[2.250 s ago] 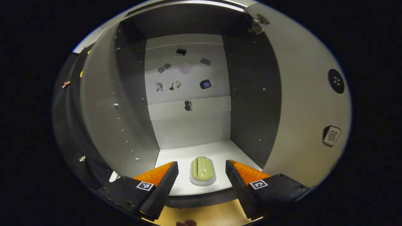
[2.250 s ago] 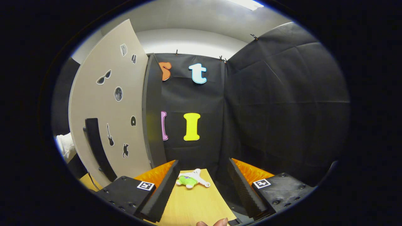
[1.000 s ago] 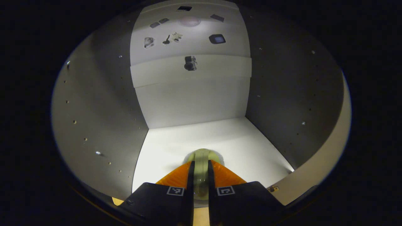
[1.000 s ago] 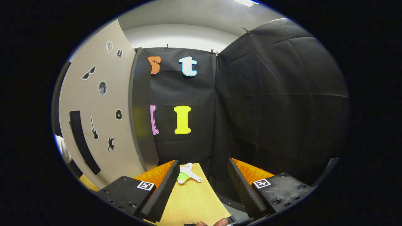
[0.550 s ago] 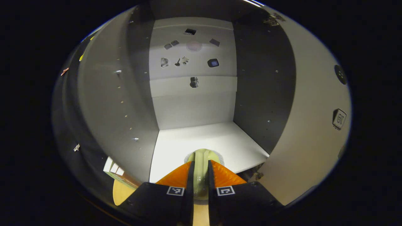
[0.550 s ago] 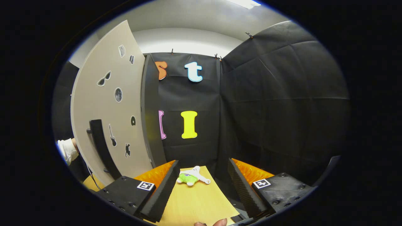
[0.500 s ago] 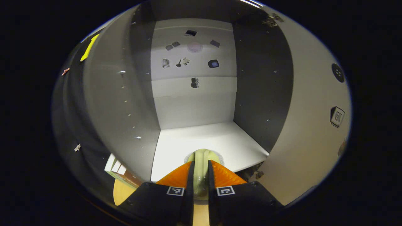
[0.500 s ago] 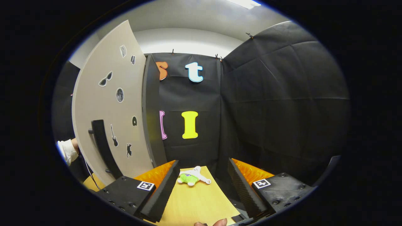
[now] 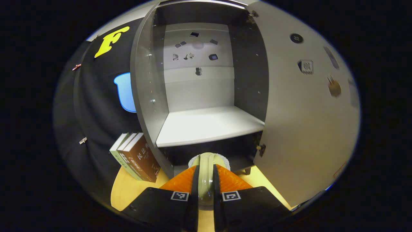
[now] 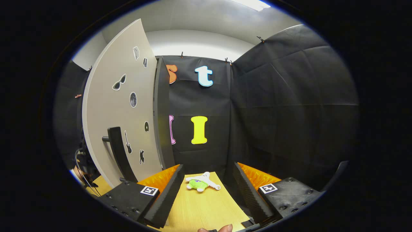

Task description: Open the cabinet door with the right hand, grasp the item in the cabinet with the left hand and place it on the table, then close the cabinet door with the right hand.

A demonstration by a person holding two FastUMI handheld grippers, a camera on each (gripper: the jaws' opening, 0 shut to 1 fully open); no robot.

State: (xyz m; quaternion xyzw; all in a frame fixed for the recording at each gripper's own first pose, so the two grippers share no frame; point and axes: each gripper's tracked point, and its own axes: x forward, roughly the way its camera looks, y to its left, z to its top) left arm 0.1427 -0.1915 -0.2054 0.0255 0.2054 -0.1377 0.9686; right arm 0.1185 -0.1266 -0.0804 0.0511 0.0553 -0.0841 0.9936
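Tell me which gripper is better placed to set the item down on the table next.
Left. The left gripper is shut on the pale green item, already outside the open cabinet and above the table. The right gripper is open and empty, near the cabinet door.

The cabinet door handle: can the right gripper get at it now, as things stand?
Probably yes. The right gripper is open and holds nothing, and the handle on the open cabinet door faces it, nothing between.

Wooden table (image 9: 128, 190) and what rests on it

The cabinet (image 9: 151, 106) stands on it; 3 books (image 9: 135, 156) lean just beside the cabinet, a plush toy (image 10: 201, 182) lies near it.
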